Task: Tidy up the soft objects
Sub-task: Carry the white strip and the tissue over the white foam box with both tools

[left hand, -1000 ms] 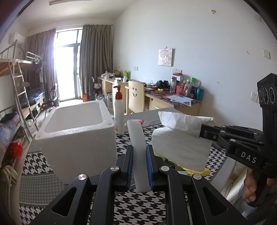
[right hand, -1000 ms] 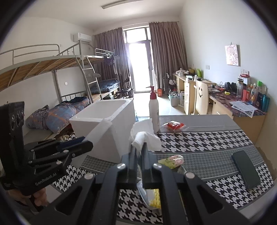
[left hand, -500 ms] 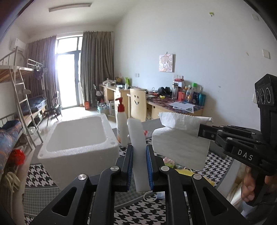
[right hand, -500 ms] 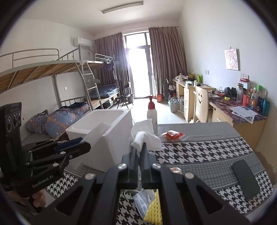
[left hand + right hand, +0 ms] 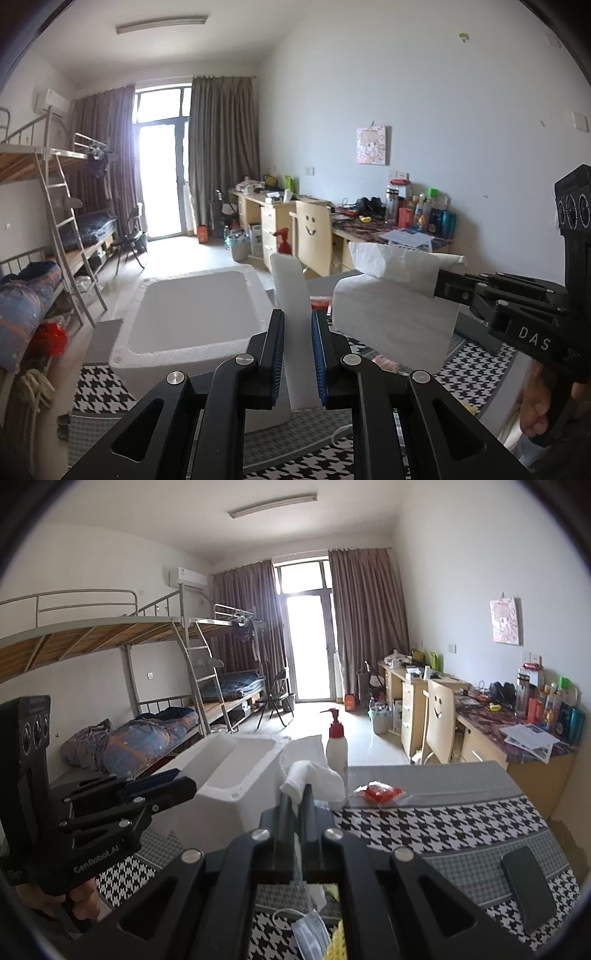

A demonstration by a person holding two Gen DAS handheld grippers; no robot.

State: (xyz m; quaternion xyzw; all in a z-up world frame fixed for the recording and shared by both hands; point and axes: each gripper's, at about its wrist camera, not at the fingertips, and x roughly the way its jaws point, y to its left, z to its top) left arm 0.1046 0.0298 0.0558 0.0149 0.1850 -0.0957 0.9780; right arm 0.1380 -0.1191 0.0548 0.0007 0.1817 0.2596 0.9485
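My left gripper (image 5: 297, 317) is shut on a white soft strip (image 5: 290, 284) that stands up between its blue pads. It hangs just in front of the white foam box (image 5: 184, 354). To the right, my right gripper (image 5: 443, 284) is shut on a white paper tissue (image 5: 391, 306) that droops from its tip. The right wrist view has the same tissue (image 5: 314, 775) bunched at the right gripper (image 5: 295, 801), with the foam box (image 5: 251, 775) just behind and the left gripper (image 5: 184, 781) at the left. Both grippers are held above the table.
A houndstooth-covered table (image 5: 443, 834) holds a pump bottle (image 5: 336, 749), a red packet (image 5: 380, 792), a black phone (image 5: 528, 890), a face mask (image 5: 310, 934) and something yellow (image 5: 338, 945). A bunk bed stands at the left and desks line the right wall.
Both grippers have risen a little with the strip and the tissue still in them. The foam box and table sit lower in both views, and more of the box's inside shows.
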